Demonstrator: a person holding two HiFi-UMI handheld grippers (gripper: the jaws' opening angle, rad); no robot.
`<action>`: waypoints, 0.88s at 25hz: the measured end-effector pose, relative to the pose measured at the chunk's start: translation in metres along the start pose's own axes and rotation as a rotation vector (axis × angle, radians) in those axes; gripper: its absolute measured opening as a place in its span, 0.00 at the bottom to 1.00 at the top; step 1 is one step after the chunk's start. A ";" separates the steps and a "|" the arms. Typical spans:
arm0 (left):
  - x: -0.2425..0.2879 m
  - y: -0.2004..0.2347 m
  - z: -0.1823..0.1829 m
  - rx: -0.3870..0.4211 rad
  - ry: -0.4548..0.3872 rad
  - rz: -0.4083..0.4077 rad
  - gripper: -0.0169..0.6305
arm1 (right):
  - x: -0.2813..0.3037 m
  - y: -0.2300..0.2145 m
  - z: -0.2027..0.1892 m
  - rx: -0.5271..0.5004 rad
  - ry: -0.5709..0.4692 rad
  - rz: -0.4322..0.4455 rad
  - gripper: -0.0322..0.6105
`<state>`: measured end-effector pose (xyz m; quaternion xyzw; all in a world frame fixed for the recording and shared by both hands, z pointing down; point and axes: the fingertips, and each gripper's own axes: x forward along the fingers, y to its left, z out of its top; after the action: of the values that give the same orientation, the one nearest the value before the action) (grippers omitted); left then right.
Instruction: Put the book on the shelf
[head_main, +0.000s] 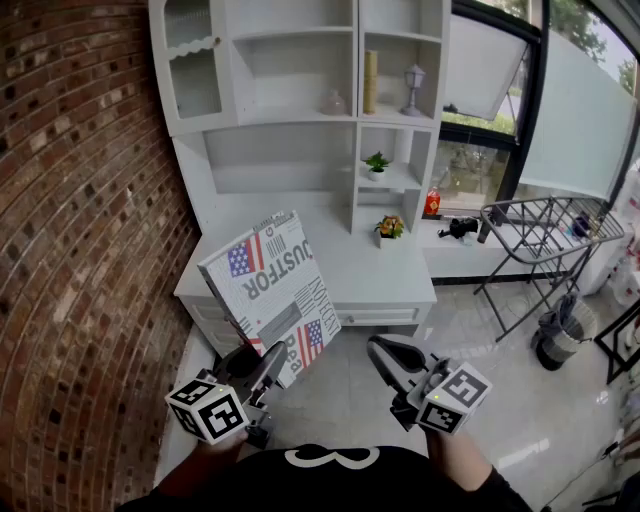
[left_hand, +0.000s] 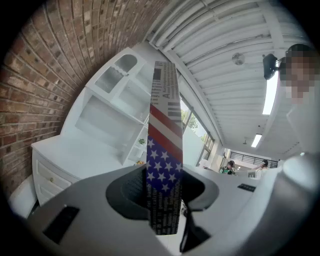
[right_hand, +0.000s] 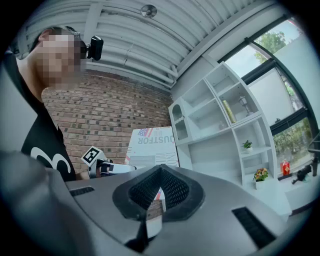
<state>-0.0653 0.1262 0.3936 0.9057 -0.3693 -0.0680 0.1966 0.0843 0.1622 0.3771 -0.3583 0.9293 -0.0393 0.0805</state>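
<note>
Head view: my left gripper (head_main: 268, 365) clamping book (head_main: 270, 285) by lower edge (flag cover tilting toward shelf (head_main: 280, 165)); my right gripper (head_main: 385, 352) hovering beside it, jaws closed, empty.

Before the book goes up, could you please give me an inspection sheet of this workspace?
Surface: white desk top, flower pot at its right end.
Job's things: book tilted, held off the desk before the shelf unit.
Clutter: small plant, yellow cylinder, lamp ornament in the right compartments.
Grippers: left gripper shut on the book's lower edge; right gripper shut, empty.
Cables: nothing seen.
Surroundings: brick wall on the left, drying rack on the right.
</note>
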 end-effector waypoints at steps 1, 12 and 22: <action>-0.001 0.000 -0.001 -0.001 0.001 0.001 0.26 | -0.001 0.001 -0.001 0.001 0.001 -0.001 0.06; -0.004 -0.002 0.000 0.001 0.001 -0.012 0.26 | 0.001 0.003 -0.012 0.007 0.023 -0.019 0.06; 0.010 0.007 -0.002 -0.016 0.012 -0.042 0.26 | 0.007 -0.010 -0.018 0.031 0.024 -0.049 0.06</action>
<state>-0.0619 0.1159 0.3986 0.9121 -0.3483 -0.0696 0.2047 0.0829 0.1503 0.3948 -0.3791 0.9205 -0.0598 0.0737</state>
